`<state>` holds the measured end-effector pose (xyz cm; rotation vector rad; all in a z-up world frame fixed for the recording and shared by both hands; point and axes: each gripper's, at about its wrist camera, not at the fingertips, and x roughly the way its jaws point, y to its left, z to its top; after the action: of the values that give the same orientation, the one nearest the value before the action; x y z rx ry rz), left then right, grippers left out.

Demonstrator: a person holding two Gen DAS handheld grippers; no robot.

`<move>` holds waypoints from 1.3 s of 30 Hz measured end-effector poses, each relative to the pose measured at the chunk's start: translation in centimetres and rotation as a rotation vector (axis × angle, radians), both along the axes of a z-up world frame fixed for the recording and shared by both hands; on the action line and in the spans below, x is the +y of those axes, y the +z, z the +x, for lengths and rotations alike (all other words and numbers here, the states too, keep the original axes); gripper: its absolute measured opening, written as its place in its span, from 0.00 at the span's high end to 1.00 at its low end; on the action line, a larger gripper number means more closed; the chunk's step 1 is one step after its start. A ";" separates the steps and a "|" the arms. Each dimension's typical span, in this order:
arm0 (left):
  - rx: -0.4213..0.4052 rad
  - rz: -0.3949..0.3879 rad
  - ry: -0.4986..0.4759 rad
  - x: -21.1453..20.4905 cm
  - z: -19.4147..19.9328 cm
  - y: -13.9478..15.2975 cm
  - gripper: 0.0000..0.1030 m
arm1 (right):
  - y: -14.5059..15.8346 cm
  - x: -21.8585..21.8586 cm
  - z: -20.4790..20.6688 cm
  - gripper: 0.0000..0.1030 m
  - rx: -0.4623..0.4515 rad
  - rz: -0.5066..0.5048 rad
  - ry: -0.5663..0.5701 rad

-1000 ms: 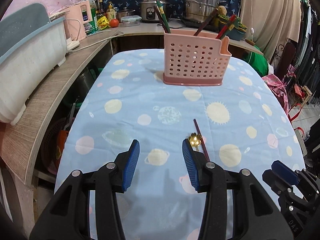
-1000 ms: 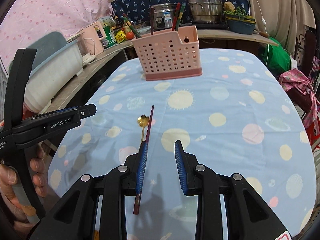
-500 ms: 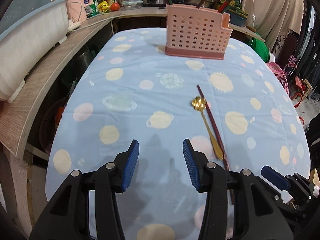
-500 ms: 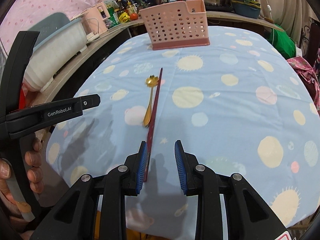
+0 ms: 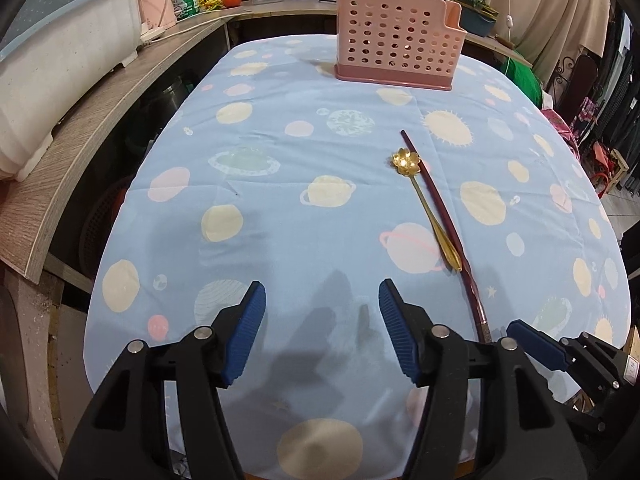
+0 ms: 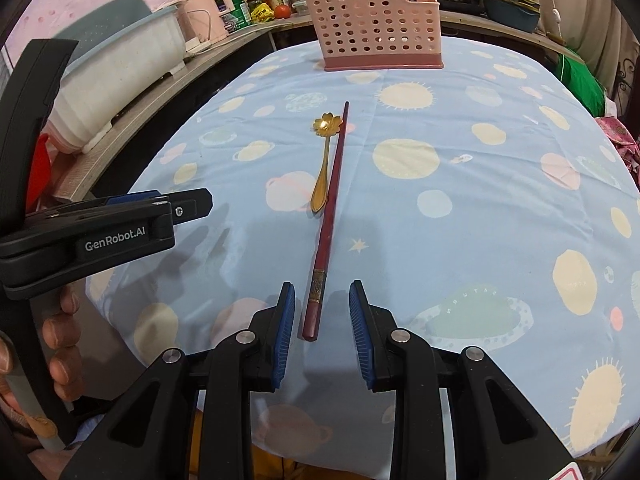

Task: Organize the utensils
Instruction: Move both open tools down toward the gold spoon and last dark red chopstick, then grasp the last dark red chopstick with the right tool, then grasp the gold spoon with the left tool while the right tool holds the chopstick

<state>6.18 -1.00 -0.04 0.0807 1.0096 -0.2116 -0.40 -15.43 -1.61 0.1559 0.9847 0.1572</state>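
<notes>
A dark red chopstick (image 6: 330,216) lies lengthwise on the blue planet-print tablecloth (image 6: 460,208), with a gold flower-bowl spoon (image 6: 325,160) beside it on its left. Both also show in the left wrist view, the chopstick (image 5: 440,208) and the spoon (image 5: 424,200). My right gripper (image 6: 321,334) is open, its blue pads either side of the chopstick's near end, not touching it. My left gripper (image 5: 322,334) is open and empty over bare cloth, left of both utensils. A pink perforated utensil holder (image 5: 396,38) with several utensils stands at the table's far end.
A curved wooden counter (image 5: 104,120) runs along the left with a white and blue tub (image 5: 60,56). Pots, bottles and a tomato stand on the back counter. The table's near edge is just under both grippers. Clothes hang at the right.
Both grippers have pulled back toward the table's near edge. The chopstick's near end now lies between my right gripper's pads. The spoon and chopstick have not moved.
</notes>
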 end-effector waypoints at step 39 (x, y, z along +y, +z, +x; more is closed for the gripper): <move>0.008 -0.010 -0.081 -6.5 1.7 -2.4 0.21 | -0.9 -6.4 -0.8 0.93 -0.043 0.018 -0.206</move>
<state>7.86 -7.52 -2.45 0.1117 1.0136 -0.2915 -1.21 -21.79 -2.50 0.2684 0.9190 -0.0190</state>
